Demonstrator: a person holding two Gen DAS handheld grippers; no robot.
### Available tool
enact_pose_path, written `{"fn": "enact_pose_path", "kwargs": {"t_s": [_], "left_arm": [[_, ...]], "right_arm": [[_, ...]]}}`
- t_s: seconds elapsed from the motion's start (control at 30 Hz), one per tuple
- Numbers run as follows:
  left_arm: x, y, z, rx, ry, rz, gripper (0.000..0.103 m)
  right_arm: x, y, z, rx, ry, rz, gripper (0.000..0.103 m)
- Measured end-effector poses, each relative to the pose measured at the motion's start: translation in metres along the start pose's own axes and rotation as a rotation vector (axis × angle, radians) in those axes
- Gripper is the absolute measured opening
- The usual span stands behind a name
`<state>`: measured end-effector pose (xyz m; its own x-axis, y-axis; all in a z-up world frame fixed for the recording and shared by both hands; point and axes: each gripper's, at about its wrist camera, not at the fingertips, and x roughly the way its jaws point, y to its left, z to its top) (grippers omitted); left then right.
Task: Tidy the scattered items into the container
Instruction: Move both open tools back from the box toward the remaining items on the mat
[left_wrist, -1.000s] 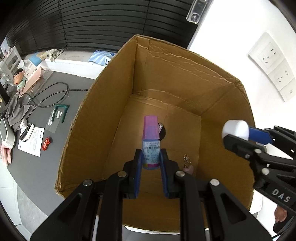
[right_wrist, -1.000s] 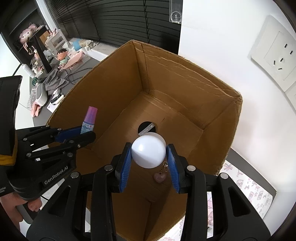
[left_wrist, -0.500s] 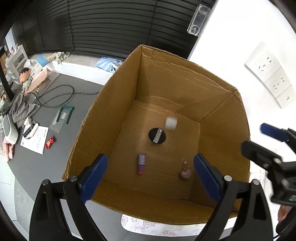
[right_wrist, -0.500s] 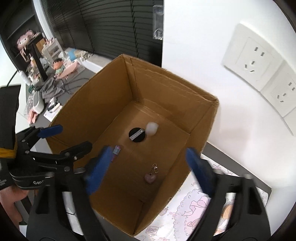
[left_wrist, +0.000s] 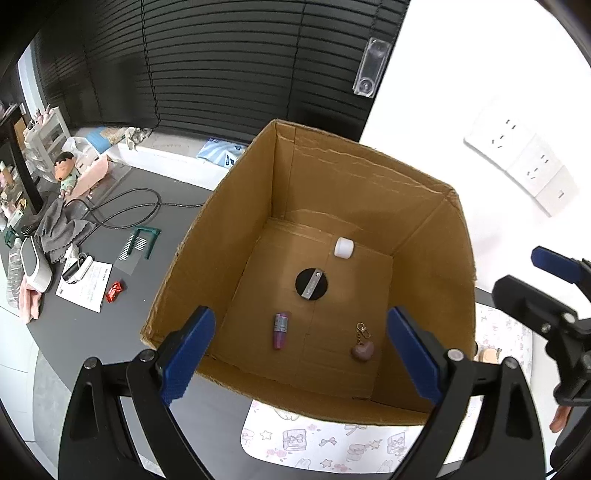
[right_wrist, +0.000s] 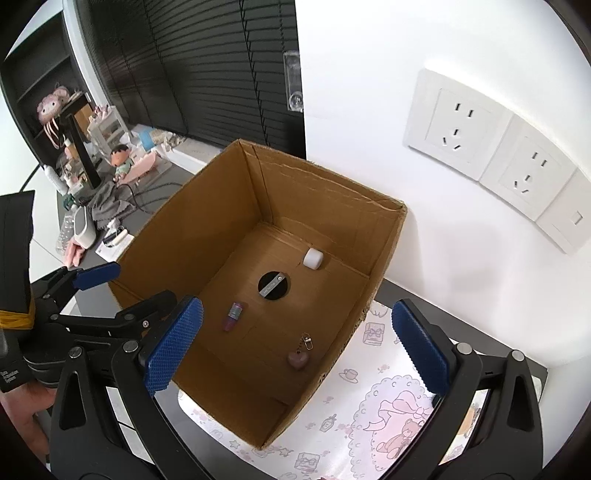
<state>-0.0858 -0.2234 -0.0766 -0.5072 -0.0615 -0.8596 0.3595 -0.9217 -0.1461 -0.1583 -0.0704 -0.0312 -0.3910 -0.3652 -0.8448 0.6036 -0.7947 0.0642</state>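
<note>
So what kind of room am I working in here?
Likely a home desk or hobby corner: wall sockets, dark window blinds, and a dark desk cluttered with a cartoon figurine and cables.

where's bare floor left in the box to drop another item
Free: the near-left corner, in front of the pink tube, and the right strip between white cap and heart keychain. Crowded: the middle, around the black disc.

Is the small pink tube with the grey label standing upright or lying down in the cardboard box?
Lying down. The small pink tube rests lengthwise, flat on the brown cardboard box floor.
</note>
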Motion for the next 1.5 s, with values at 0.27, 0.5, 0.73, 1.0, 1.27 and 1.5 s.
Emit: {"fn": "enact_pose_path", "kwargs": {"t_s": [0.27, 0.5, 0.73, 1.0, 1.27, 1.5], "left_arm": [[-0.021, -0.009, -0.007, -0.029, -0.039, 0.006, 0.094], [-0.033, -0.027, -0.013, -0.03, -0.052, 0.001, 0.094], [-0.041, -0.051, -0.017, 0.008, -0.055, -0.007, 0.094], [-0.046, -0.083, -0.023, 0.052, -0.054, -0.02, 0.094], [-0.049, -0.112, -0.031, 0.089, -0.055, -0.036, 0.094], [-0.05, -0.142, -0.039, 0.123, -0.055, -0.058, 0.094]], "right_arm": [[-0.024, -0.01, -0.011, 0.014, -0.037, 0.012, 0.103], [-0.04, -0.021, -0.018, 0.03, -0.069, 0.023, 0.103], [-0.056, -0.039, -0.029, 0.049, -0.088, 0.018, 0.103], [-0.073, -0.064, -0.045, 0.09, -0.094, 0.002, 0.103], [-0.088, -0.094, -0.059, 0.131, -0.109, -0.021, 0.103], [-0.1, -0.121, -0.076, 0.17, -0.112, -0.04, 0.103]]}}
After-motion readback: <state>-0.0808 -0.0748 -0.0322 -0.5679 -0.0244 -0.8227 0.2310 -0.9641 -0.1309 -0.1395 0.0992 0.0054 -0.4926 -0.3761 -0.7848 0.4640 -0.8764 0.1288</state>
